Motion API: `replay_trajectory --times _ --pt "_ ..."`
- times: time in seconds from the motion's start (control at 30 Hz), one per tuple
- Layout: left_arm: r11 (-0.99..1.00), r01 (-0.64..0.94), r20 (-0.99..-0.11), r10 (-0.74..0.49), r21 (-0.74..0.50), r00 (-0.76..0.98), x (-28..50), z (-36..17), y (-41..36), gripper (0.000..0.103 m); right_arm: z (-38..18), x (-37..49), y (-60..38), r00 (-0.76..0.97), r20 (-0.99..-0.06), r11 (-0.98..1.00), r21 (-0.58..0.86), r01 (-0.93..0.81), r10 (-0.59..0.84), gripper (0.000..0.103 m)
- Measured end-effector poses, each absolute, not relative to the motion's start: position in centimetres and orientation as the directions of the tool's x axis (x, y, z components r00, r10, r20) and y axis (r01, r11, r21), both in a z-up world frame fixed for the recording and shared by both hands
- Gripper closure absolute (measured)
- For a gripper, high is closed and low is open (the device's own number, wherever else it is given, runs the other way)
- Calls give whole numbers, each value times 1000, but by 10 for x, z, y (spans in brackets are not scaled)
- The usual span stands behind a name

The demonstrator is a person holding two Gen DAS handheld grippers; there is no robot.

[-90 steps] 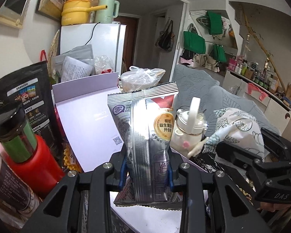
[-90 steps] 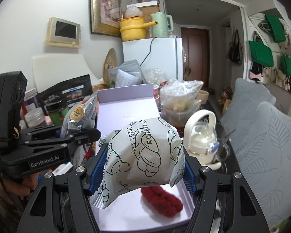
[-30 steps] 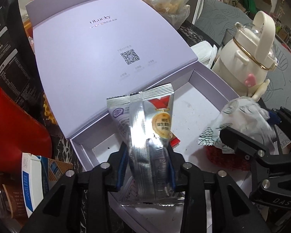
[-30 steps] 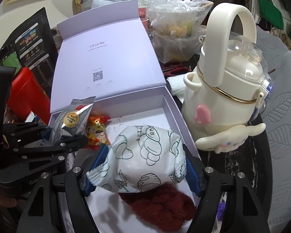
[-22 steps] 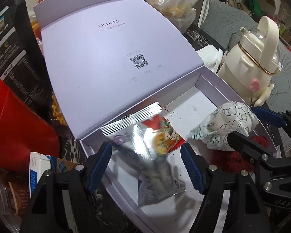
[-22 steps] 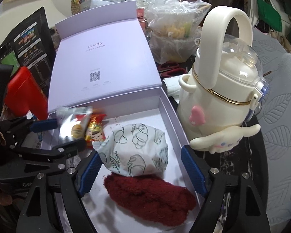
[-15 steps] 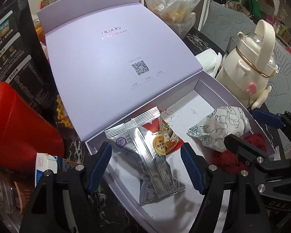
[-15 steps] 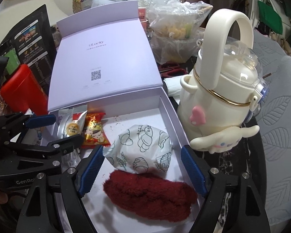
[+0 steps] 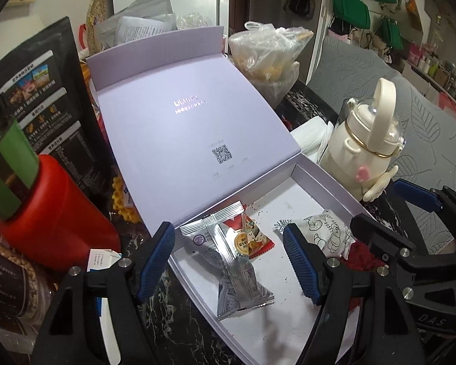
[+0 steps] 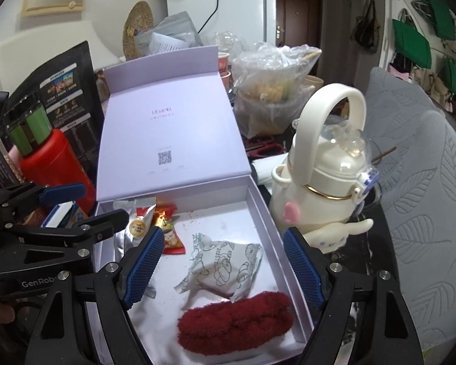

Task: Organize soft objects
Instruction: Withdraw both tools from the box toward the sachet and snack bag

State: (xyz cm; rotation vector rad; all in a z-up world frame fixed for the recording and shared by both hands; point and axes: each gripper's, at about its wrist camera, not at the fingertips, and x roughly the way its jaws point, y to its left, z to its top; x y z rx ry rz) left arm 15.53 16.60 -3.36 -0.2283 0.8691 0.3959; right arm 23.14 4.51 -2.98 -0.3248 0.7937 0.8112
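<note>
Just beside the box we see a cream kettle-shaped bottle (image 10: 325, 182); a red canister (image 10: 56, 167) stands opposite, behind it perhaps noodles in a plastic bag (image 10: 273, 85).

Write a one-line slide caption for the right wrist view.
Open right gripper above the lilac box holding a white printed packet and red fuzzy item.

black hand-held gripper (image 10: 219, 264), blue ribbed pads (image 10: 143, 266), silver screws, "genrob" marking.
</note>
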Motion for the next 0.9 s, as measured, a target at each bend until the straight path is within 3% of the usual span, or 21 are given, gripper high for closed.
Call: replay_trajectory --times 0.9 --pt "915 -403 -659 295 -13 692 62 49 97 30 46 155 -32 552 -613 702 5 -712 565 22"
